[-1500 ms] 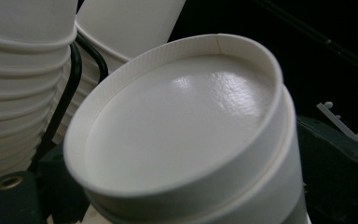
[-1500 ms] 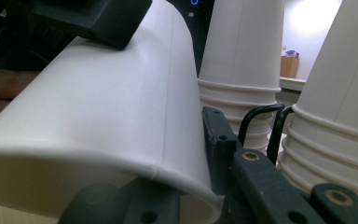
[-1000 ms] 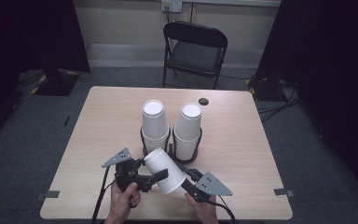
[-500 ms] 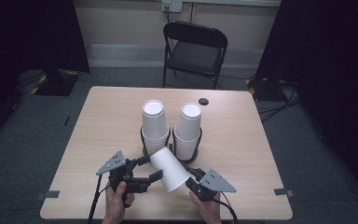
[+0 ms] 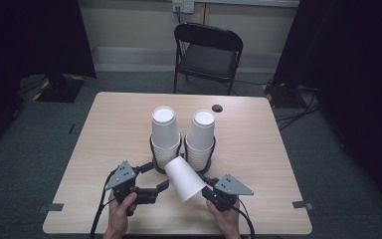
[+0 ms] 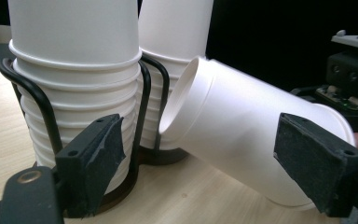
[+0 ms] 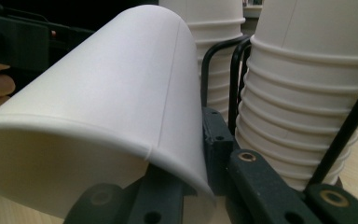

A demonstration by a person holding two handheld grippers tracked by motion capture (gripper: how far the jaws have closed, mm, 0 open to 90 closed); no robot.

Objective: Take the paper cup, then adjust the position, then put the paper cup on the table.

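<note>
The loose paper cup (image 5: pixel 183 177) hung tilted above the tabletop (image 5: pixel 109 129), just in front of both grippers and between them. The right gripper (image 5: pixel 203 181) was clenched on the cup's wide rim, with one jaw inside the mouth and one outside. The closed base pointed away from that gripper, towards the two cup stacks (image 5: pixel 163 129) in their black wire holders (image 6: pixel 46 112) just beyond.

The left gripper (image 5: pixel 156 177) had just been closing its jaws. They stood apart, with the cup's body lying between them from that gripper's own view. As far as I could see, its pads (image 6: pixel 317 163) weren't pressing on the cup, so I'd call it released.

It looked to me like a handover, or a second grip to steady the cup. To do it well, I'd bring the left gripper a touch further forward so that both pads faced the cup's wall squarely. One pad sat close in front of the nearer holder's wire and could snag it. The squeeze should be gentle, because thin paper buckles easily, and a dented cup won't nest on a stack. The right gripper ought to keep its clamp on the rim until the left one truly has the cup. Otherwise the cup could drop to the tabletop just below the jaws.
</note>
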